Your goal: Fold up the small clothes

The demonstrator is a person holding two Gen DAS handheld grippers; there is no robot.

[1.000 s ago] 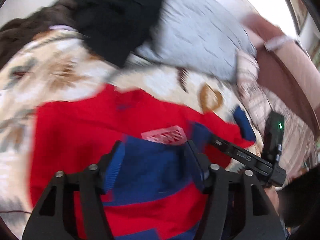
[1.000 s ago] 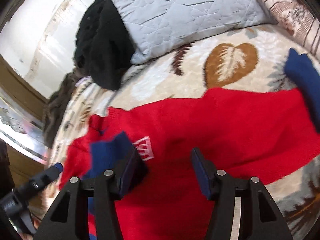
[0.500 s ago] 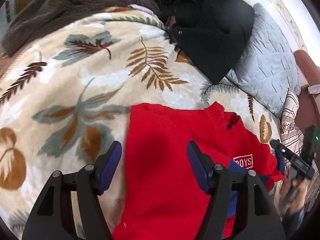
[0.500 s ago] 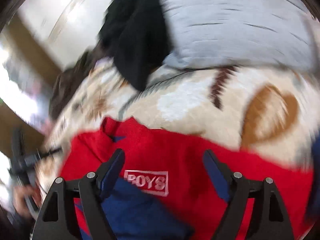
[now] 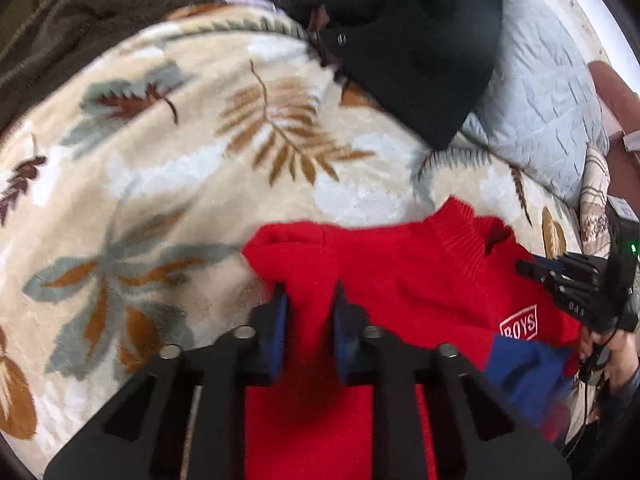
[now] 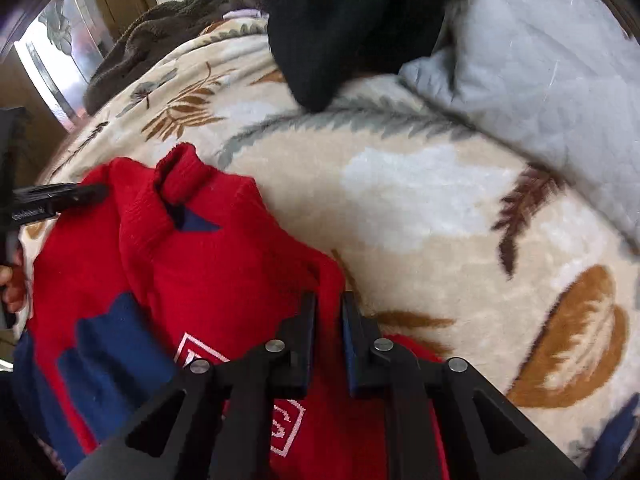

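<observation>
The red sweater (image 5: 400, 280), soft, light knit lying on the leaf blanket (image 5: 180, 160), sits pinched at each shoulder edge, where our left claw (image 5: 308, 300) and right claw (image 6: 328, 304) have just closed on its fabric.

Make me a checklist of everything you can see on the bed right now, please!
Surface: leaf-print blanket covering the bed.
Job's things: red sweater with blue parts and a BOYS patch, lying on the blanket, collar away from the cameras.
Clutter: black garment, brown fleece, grey quilted pillow at the far side.
Grippers: left gripper shut on the sweater's left shoulder edge; right gripper shut on its right shoulder edge. Both jaws have just been closing on the knit.
Cables: thin dark cord by the person's hand.
Surroundings: glass door panel, pale wall.
</observation>
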